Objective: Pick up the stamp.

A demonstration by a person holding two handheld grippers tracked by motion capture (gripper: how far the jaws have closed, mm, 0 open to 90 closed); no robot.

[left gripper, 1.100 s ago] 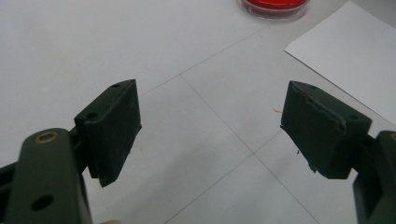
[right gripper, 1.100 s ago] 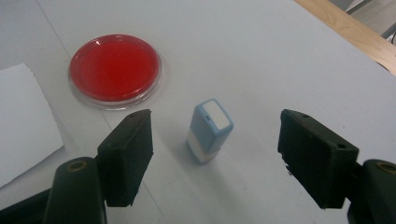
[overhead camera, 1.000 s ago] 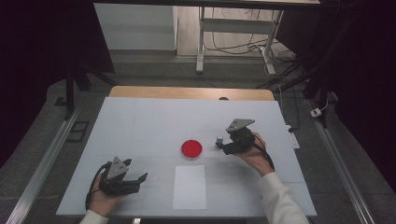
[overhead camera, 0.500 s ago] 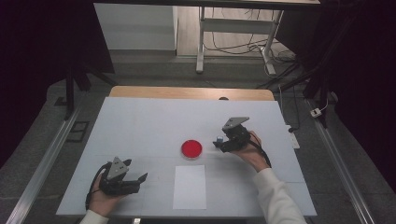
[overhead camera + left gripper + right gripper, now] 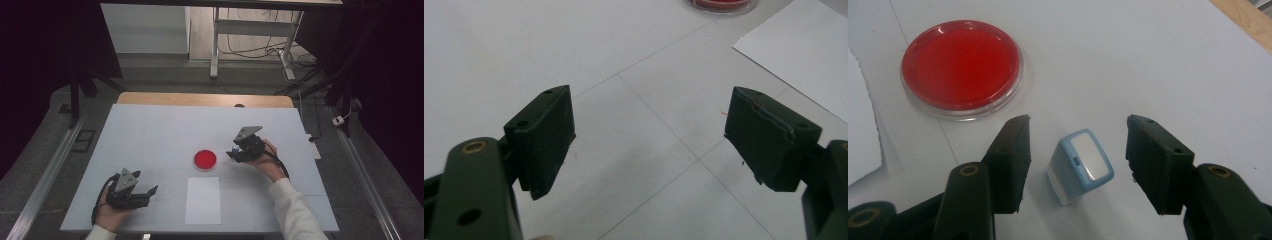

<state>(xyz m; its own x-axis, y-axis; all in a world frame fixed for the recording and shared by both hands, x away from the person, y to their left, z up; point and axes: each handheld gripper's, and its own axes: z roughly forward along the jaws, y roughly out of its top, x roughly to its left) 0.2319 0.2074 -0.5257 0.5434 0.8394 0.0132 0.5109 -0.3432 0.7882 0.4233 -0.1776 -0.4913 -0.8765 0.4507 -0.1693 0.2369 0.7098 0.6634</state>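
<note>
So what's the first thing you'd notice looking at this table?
The bright red round dish in the middle of the white table, just beyond a sheet of white paper. Right of the dish, the right gripper has been closing its jaws around a little blue and white block, not yet touching.

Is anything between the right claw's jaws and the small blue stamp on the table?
Nothing visible. The stamp stands on the bare table between the right claw's jaws, which have just been closing; a gap remains on each side. The red ink pad lies off to one side, apart.
</note>
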